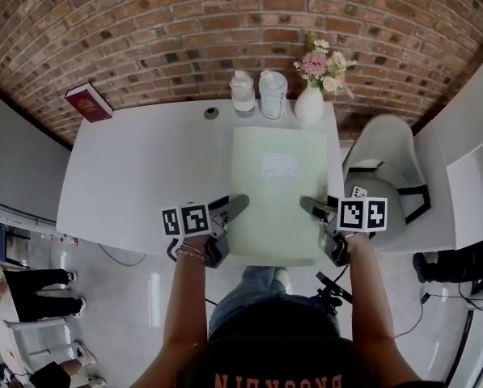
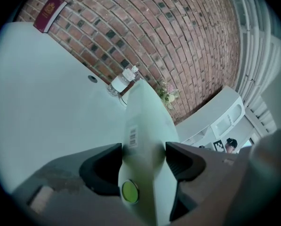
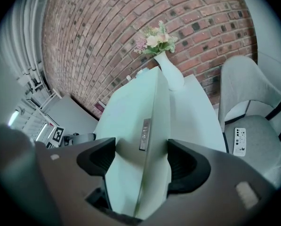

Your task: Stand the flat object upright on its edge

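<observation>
Item: flat green box (image 1: 277, 192), lying lengthwise on white worktop (image 1: 144, 168), far end close to bottles (image 1: 243, 93) and vase (image 1: 309, 103), near end at the front edge. Gripped on both long sides near that end: left gripper (image 1: 235, 206) jaws clamped across its thickness, right gripper (image 1: 309, 207) jaws likewise on the opposite side. Handling, as judged: raise near end evenly with both hands, pivot on far edge, keep that edge planted short of the bottles, release only once balanced upright.
</observation>
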Demonstrator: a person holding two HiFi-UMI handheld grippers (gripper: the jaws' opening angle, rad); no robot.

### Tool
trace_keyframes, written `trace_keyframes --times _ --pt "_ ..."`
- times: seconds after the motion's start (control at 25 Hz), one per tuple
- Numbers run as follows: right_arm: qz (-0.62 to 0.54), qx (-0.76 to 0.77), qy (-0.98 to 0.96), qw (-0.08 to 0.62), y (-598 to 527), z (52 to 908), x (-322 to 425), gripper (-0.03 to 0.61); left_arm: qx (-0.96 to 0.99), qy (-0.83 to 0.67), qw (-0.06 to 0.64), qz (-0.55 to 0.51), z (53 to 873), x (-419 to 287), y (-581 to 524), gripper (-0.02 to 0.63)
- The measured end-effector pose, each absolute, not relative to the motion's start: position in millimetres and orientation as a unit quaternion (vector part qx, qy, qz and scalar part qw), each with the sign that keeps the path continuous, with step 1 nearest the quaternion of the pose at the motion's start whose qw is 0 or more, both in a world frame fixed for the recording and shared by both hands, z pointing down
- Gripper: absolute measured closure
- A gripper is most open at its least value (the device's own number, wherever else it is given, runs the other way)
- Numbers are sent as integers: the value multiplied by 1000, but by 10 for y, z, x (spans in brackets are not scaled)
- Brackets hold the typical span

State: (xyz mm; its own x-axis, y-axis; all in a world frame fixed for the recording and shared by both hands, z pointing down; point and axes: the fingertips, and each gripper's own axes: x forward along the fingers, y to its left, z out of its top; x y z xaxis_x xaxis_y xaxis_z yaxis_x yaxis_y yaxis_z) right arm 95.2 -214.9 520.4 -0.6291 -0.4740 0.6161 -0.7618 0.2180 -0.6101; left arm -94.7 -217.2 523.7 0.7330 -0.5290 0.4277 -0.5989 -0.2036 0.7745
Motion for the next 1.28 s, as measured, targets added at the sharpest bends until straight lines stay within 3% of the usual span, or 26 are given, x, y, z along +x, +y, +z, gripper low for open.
trace_keyframes --times 0.72,1.28 --pt "378 436 -809 109 -2396 4464 1013 233 834 -346 429 28 4508 -864 -2483 313" --pt "259 465 -844 65 -2596 3883 930 235 884 -347 313 4 3948 -945 -2700 313"
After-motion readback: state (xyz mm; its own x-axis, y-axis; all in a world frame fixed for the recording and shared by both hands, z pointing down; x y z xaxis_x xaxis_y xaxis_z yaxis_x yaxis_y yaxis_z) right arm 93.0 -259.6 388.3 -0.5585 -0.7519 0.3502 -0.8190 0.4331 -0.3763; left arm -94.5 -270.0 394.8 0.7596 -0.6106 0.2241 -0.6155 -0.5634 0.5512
